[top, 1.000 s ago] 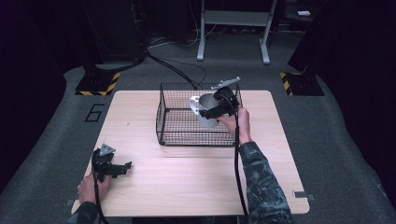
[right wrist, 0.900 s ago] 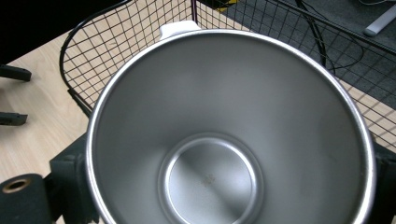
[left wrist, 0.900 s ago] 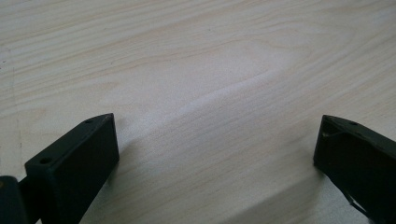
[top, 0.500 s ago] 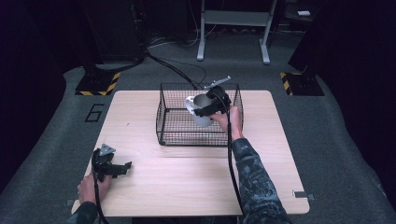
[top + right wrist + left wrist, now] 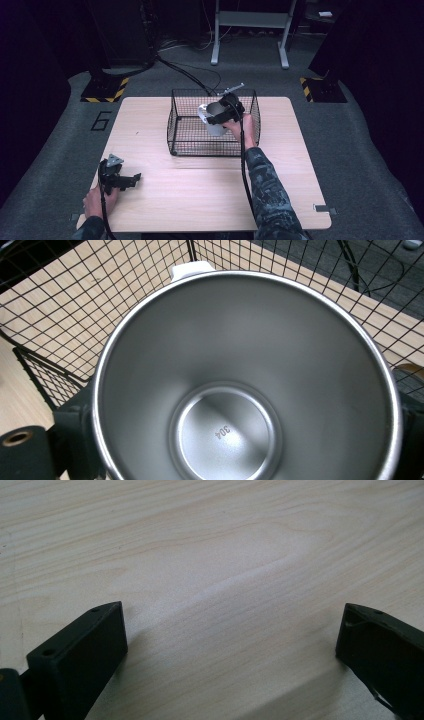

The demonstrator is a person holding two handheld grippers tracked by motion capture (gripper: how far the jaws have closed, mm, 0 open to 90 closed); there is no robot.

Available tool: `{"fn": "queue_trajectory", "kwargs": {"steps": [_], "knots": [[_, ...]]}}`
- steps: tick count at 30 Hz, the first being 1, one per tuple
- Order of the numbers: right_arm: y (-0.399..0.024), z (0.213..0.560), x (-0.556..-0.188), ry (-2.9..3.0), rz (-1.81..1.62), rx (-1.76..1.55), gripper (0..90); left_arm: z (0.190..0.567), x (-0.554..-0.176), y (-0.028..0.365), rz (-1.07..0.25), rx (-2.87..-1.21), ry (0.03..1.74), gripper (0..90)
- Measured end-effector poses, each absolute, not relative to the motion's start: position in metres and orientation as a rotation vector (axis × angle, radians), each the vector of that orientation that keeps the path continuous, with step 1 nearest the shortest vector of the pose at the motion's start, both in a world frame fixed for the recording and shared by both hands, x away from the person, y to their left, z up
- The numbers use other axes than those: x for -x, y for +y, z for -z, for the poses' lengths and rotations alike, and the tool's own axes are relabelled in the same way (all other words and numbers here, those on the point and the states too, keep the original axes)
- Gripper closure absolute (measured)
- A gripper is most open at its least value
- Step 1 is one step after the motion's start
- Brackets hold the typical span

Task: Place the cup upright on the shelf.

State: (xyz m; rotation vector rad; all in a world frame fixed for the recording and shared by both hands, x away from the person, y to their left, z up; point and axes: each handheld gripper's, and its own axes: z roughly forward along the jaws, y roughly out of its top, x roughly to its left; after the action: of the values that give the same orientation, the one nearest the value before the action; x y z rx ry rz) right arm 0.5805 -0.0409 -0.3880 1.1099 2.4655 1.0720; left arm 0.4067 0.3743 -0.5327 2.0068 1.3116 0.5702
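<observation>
A steel cup [image 5: 214, 119] with a white handle [image 5: 189, 269] hangs tilted inside the black wire basket [image 5: 182, 131], held at its rim by my right gripper [image 5: 222, 114], which is shut on it. In the right gripper view I look straight into the cup's empty bowl [image 5: 240, 390], stamped 304 at the bottom, with basket mesh behind it. My left gripper [image 5: 131, 180] rests on the wooden table [image 5: 200, 200] near the front left corner. Its jaws stand wide open over bare wood [image 5: 225, 605] with nothing between them.
The basket stands at the middle back of the table, its far wall near the table's back edge. A cable [image 5: 246, 165] trails along the right forearm. Dark floor, a stand's legs [image 5: 250, 35] and striped floor blocks [image 5: 107, 90] lie beyond the table.
My right gripper has carried the cup a little to the left and lower into the basket. The left gripper has not moved.
</observation>
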Motion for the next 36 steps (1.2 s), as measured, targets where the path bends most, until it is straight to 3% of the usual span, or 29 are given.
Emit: {"fn": "queue_trajectory", "kwargs": {"steps": [17, 36], "knots": [[-0.03, 0.419, -0.603, 2.5, -0.962, -1.144, 6.9, 0.532, -0.407, 0.375, -0.57, -2.018, 1.307, 0.1], [-0.025, 0.429, -0.616, 2.527, -0.88, -1.186, 6.9, 0.532, -0.407, 0.375, -0.569, -2.016, 1.309, 0.1]]}}
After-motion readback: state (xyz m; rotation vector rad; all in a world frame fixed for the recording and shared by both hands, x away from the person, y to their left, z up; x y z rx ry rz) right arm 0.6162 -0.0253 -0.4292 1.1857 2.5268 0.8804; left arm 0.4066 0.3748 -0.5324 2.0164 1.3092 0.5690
